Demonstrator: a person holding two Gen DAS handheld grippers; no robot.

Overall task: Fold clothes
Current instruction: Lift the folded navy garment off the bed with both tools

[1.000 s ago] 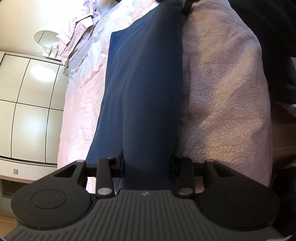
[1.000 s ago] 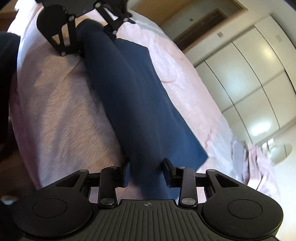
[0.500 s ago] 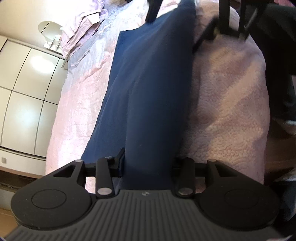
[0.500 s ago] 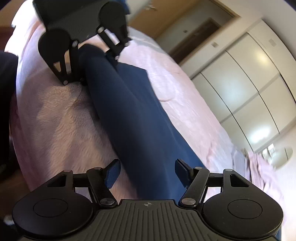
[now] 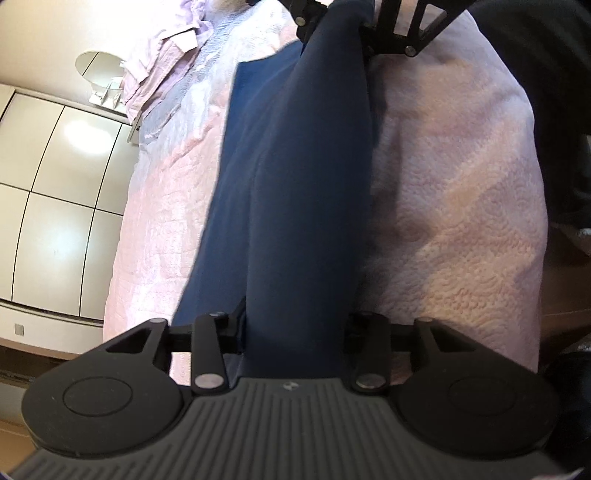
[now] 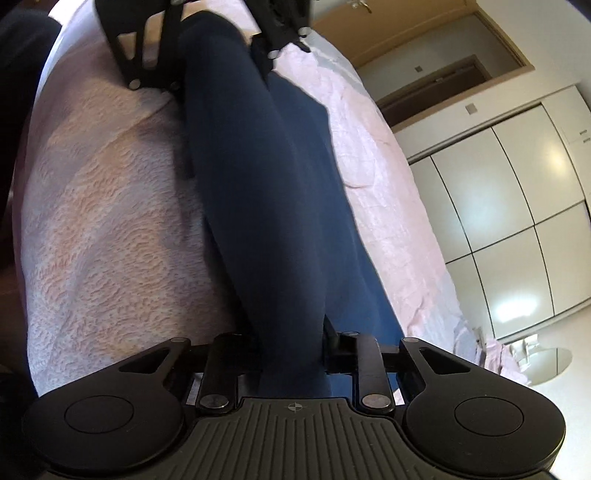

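Gripping a navy garment (image 5: pixel 295 206) at both ends, I hold it as a rolled ridge stretched along a bed covered in a pink quilted bedspread (image 5: pixel 454 206). My left tool (image 5: pixel 295 328) is clamped on the near end of the fabric in the left wrist view, its fingers pressed against the bunched cloth on either side. My right tool (image 6: pixel 291 339) is likewise clamped on the opposite end, and each tool shows at the far end of the other's view, the right one (image 5: pixel 365 26) at the top of the left camera's picture. The lower layer of the garment lies flat on the bedspread, spreading away from the person's side. A crumpled lilac garment (image 5: pixel 166 48) lies at the far left of the bed. White wardrobe doors (image 6: pixel 517 229) stand beyond the bed.
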